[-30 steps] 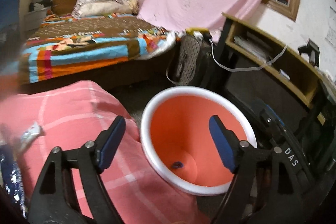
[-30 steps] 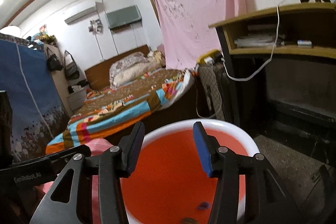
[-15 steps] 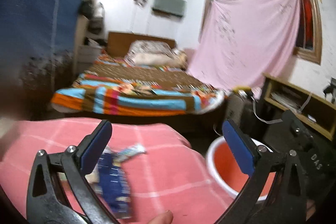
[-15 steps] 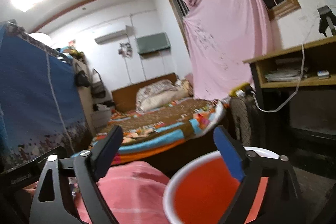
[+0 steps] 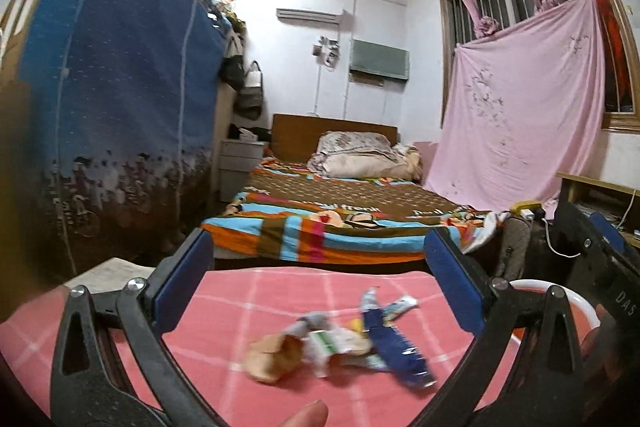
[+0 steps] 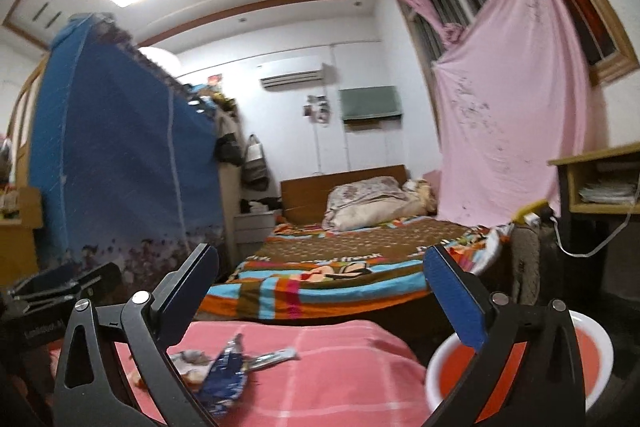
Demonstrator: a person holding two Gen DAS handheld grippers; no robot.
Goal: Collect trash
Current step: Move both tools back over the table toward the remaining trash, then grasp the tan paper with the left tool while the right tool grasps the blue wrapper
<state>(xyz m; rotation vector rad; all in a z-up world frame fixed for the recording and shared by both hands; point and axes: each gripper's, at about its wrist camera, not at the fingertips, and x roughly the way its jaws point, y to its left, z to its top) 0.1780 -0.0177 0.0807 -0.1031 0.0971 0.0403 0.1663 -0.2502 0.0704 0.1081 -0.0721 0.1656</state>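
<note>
A small heap of trash lies on the pink checked cloth point(image 5: 256, 311): a blue wrapper point(image 5: 394, 345), a crumpled brown paper point(image 5: 274, 357), a white-green wrapper point(image 5: 324, 343) and a silver wrapper point(image 5: 400, 305). My left gripper point(image 5: 316, 281) is open and empty, above and just short of the heap. My right gripper point(image 6: 320, 293) is open and empty; the blue wrapper point(image 6: 224, 377) and a silver wrapper point(image 6: 276, 355) lie low left in its view. The orange bin with a white rim point(image 6: 600, 343) stands beside the cloth at the right, and its rim also shows in the left wrist view point(image 5: 568, 297).
A bed with a striped blanket point(image 5: 320, 231) lies beyond the cloth. A blue wardrobe cover point(image 5: 120, 107) stands at the left. A wooden shelf desk point(image 6: 600, 183) with a white cable is at the right, and a pink sheet point(image 5: 520, 115) hangs over the window.
Both grippers have swung up and left from over the bin towards the pink cloth. Both jaws have opened wider. The trash heap has come into view between the left fingers.
</note>
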